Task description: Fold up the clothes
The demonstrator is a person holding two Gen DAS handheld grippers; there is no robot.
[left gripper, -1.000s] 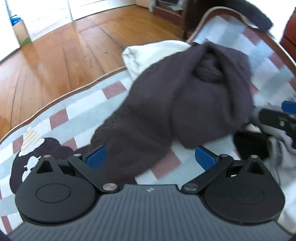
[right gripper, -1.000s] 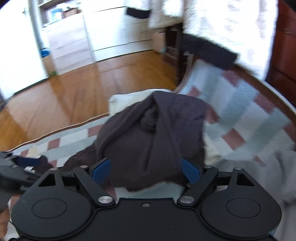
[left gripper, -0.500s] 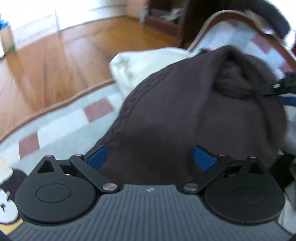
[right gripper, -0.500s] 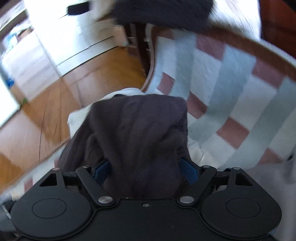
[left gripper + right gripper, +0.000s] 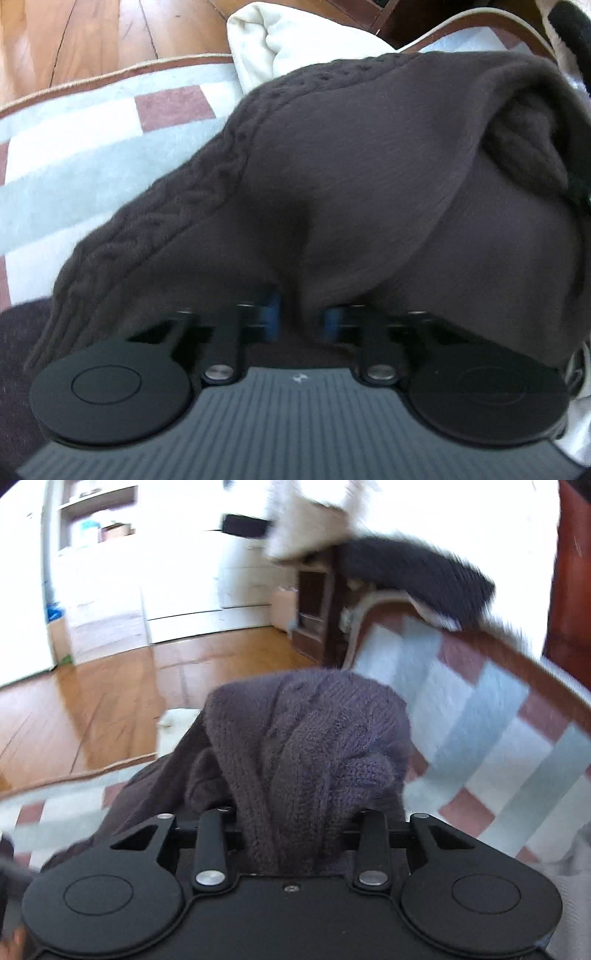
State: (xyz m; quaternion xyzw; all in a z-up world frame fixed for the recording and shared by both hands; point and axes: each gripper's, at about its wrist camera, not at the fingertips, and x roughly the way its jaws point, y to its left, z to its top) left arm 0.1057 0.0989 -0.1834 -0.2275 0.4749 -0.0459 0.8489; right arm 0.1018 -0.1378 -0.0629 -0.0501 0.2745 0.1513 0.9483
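A dark brown cable-knit sweater (image 5: pixel 369 177) lies bunched on a checked blanket (image 5: pixel 74 162). My left gripper (image 5: pixel 298 314) is shut on a fold of its lower edge; the knit bulges over the blue pads and hides most of them. In the right wrist view the same sweater (image 5: pixel 310 746) rises in a hump straight ahead, and my right gripper (image 5: pixel 295 834) is shut on a thick ridge of it, with the fingertips buried in the wool.
A cream garment (image 5: pixel 295 40) lies under the sweater's far side at the blanket's edge. Beyond it is wooden floor (image 5: pixel 92 716). A dark and white fleecy item (image 5: pixel 413 572) drapes over the brown bed frame (image 5: pixel 517 664). Grey cloth (image 5: pixel 576 864) sits at the right.
Both grippers were open a second ago, approaching the sweater. They moved in onto it and have closed on its fabric. The sweater is now pulled up into a hump.
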